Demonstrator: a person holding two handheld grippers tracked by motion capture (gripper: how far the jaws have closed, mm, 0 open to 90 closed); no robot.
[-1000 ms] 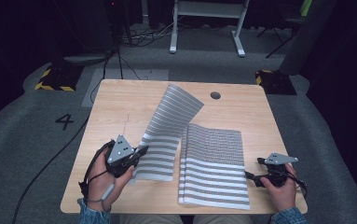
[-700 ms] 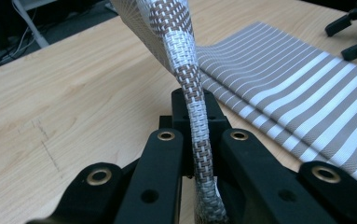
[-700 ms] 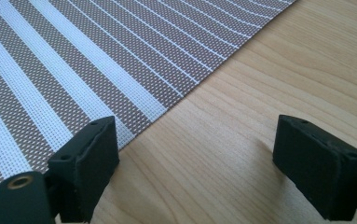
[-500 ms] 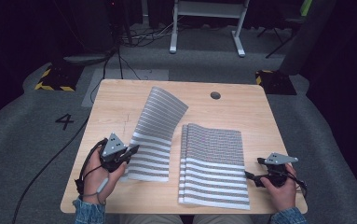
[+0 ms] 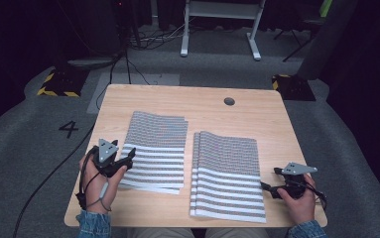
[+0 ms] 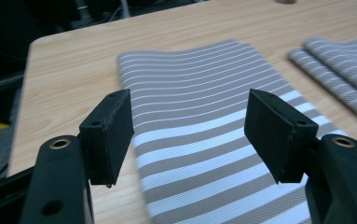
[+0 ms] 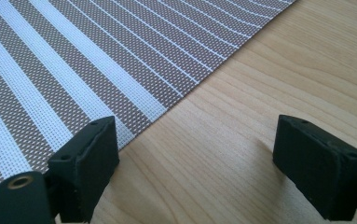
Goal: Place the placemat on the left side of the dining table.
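At the left of the high view, the left gripper (image 5: 126, 157) is hovering at the left edge of the left stack of mats (image 5: 155, 148), its jaws having just been opening; they are standing wide with nothing clamped. The risk here is that a jaw is catching the top mat as the hand withdraws, dragging it out of square. In the left gripper view the mat (image 6: 223, 135) is lying flat below and ahead, between the pads. At the lower right, the right gripper (image 5: 269, 186) is waiting with jaws spread empty beside the right stack (image 5: 227, 173); its edge (image 7: 120, 70) is lying just ahead of one pad.
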